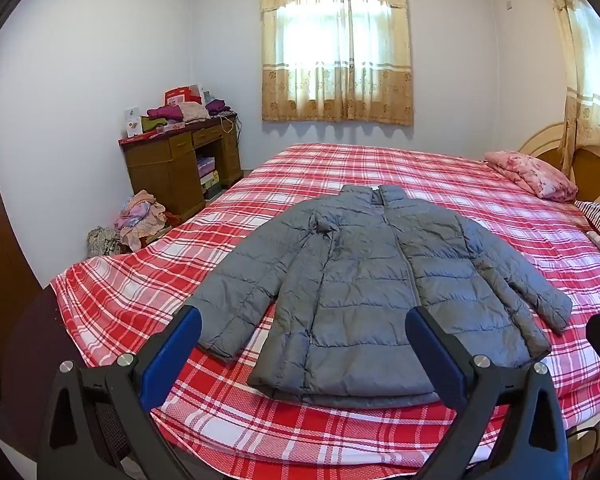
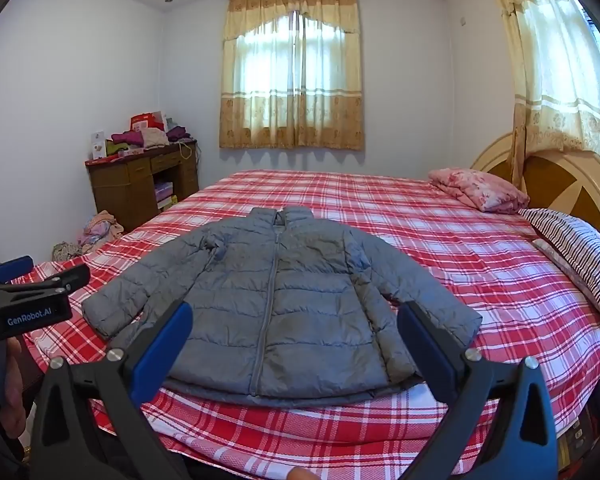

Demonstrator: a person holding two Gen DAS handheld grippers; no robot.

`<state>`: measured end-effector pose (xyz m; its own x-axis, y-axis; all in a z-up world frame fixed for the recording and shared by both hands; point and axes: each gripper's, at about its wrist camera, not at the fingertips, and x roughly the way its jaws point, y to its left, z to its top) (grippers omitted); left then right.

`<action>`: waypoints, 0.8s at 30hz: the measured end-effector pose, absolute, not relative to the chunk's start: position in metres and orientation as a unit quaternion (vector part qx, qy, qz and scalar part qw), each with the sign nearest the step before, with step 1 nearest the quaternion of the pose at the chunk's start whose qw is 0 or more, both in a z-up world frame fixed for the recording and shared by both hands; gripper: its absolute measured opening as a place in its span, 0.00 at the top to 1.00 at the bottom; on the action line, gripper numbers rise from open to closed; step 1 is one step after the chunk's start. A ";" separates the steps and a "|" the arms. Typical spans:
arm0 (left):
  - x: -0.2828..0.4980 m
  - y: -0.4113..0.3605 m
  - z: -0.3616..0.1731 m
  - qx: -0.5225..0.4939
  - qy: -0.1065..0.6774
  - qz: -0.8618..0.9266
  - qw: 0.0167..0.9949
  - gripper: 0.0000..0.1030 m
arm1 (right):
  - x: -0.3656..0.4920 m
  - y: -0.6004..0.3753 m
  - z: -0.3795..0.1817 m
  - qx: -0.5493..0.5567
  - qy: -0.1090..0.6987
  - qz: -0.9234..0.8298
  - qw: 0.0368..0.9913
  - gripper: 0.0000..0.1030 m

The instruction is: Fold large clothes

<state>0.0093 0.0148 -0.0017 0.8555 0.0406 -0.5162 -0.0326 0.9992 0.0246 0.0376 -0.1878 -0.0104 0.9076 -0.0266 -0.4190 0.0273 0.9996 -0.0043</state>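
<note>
A grey quilted puffer jacket (image 1: pixel 364 280) (image 2: pixel 276 300) lies flat and zipped on the red plaid bed sheet (image 1: pixel 460 184) (image 2: pixel 440 240), collar toward the window, both sleeves spread outward. My left gripper (image 1: pixel 304 320) hovers open above the near edge of the bed, its blue pads framing the jacket's hem and left sleeve cuff, touching nothing. My right gripper (image 2: pixel 296 316) is open as well, held short of the hem with nothing between its pads. The left gripper's body (image 2: pixel 24 300) shows at the left edge of the right wrist view.
A pink floral pillow (image 2: pixel 480 190) and a striped pillow (image 2: pixel 580 256) lie by the wooden headboard (image 2: pixel 560 176) at right. A wooden desk (image 1: pixel 180 164) piled with clothes stands at the back left, with a heap of clothes (image 1: pixel 140 216) on the floor beside it.
</note>
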 end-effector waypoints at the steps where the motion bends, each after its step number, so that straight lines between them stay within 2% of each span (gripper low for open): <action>1: 0.008 0.013 -0.003 0.009 0.268 0.019 0.963 0.01 | 0.037 -0.188 -0.010 0.001 0.215 -0.013 0.977 0.00; 24: 0.009 0.016 -0.006 0.009 0.272 0.021 0.962 0.01 | 0.040 -0.192 -0.014 0.005 0.222 -0.014 0.975 0.00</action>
<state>0.0085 0.0156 -0.0058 0.8515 0.0454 -0.5224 -0.0355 0.9990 0.0289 0.0398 -0.1915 -0.0139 0.9013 -0.0256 -0.4325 0.0299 0.9995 0.0029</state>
